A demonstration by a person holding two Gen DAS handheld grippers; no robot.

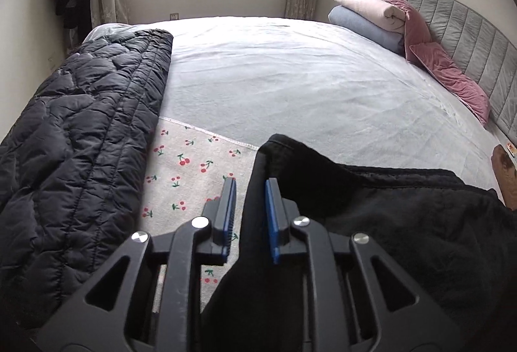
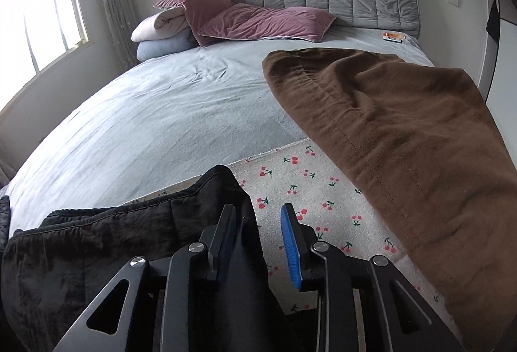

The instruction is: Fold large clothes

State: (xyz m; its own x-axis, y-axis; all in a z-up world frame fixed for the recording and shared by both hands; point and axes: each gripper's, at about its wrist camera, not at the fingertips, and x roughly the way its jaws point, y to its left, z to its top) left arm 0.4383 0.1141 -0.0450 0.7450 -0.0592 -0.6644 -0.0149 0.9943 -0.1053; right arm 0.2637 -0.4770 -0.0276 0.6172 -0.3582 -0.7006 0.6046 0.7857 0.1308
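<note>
We've got both grippers, left gripper [image 1: 250, 216] and right gripper [image 2: 258, 242], part-open, black garment [image 1: 404, 222] loose between the jaws. It looks soft and floppy. We'd retake its hem corners just ahead.

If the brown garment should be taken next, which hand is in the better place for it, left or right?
Right, probably. The brown garment lies just beside the right gripper, on its outer side. From the left gripper it shows only at the far edge, beyond the black garment.
</note>
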